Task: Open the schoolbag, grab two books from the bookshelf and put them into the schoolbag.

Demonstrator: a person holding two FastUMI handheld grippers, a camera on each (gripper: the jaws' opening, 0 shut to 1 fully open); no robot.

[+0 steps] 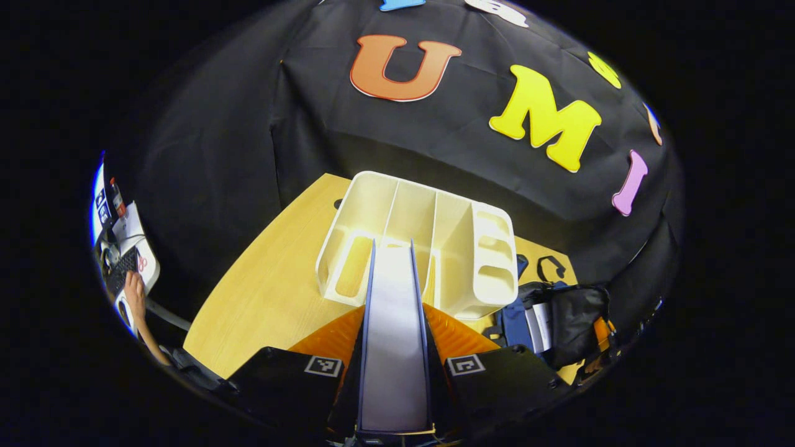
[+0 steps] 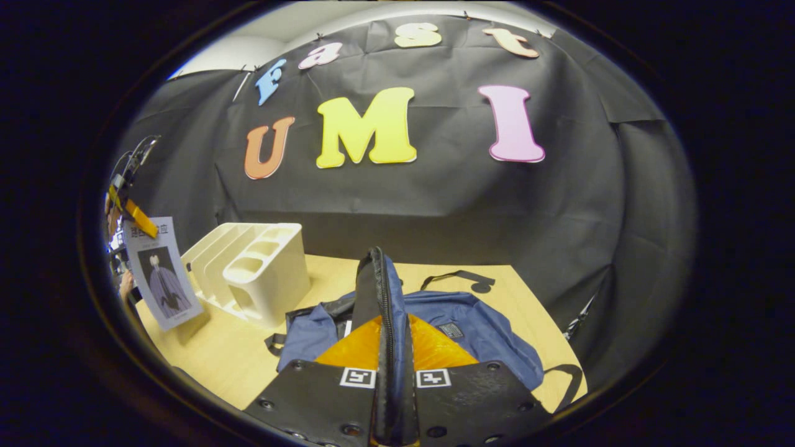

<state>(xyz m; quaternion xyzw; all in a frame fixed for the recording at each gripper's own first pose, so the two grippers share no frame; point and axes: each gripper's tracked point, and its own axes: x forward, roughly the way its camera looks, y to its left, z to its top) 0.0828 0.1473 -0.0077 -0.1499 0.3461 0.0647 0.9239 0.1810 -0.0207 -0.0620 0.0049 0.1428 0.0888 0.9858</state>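
Observation:
My left gripper is shut on a book held edge-on, pale pages between dark blue covers, just in front of the cream bookshelf. To its right the schoolbag lies open on the table, with the pale edge of another book showing inside. In the right gripper view my right gripper is shut on the bag's black zippered rim and holds it lifted above the blue schoolbag. The left gripper hangs at far left with its book cover-on, beside the bookshelf.
The wooden table runs to a rounded front-left edge. A black strap lies on the table behind the bag. At far left a person's hand rests by a keyboard on a separate desk.

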